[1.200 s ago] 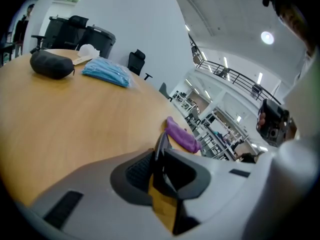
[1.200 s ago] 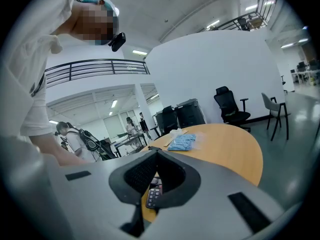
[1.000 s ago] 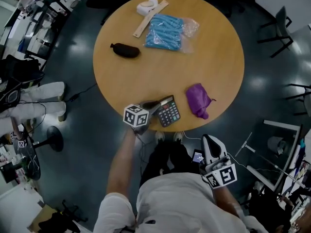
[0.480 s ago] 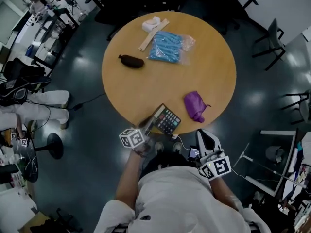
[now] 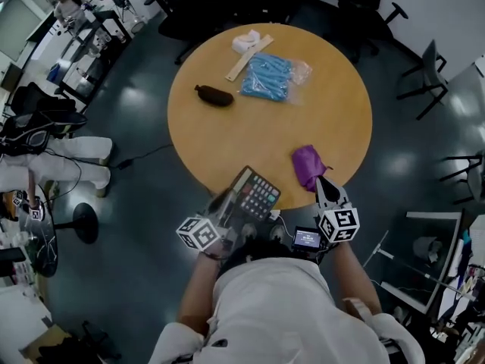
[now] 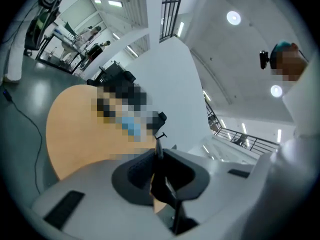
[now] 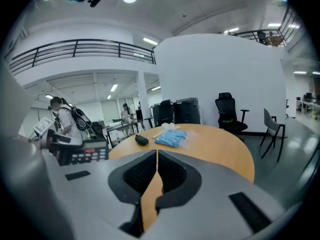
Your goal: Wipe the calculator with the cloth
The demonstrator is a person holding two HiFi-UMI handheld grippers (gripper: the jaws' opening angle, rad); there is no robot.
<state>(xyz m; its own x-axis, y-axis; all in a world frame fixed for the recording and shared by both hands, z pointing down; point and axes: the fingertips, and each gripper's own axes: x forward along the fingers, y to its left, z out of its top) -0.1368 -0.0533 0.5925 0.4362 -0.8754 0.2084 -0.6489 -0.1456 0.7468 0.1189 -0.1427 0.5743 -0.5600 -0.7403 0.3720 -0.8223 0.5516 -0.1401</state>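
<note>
Since a second ago we have lifted the black, grey-keyed calculator [image 5: 255,192] off the rim of the round wooden surface [image 5: 250,127]. It now hangs tilted over the near edge, clamped by its side in our left tool [image 5: 229,205]. Our right tool [image 5: 321,184], jaws together on nothing, has come up just beside the crumpled purple cloth [image 5: 307,165], which lies untouched on the surface. No wiping has begun; we judge picking up the cloth comes next.

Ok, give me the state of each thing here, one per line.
Black desk calculator: held clear of the table, tilted, clamped in left gripper's jaws.
Purple cloth: crumpled on round wooden table.
Right gripper: jaws shut, empty.
Blue plastic bag: lying flat on table.
</note>
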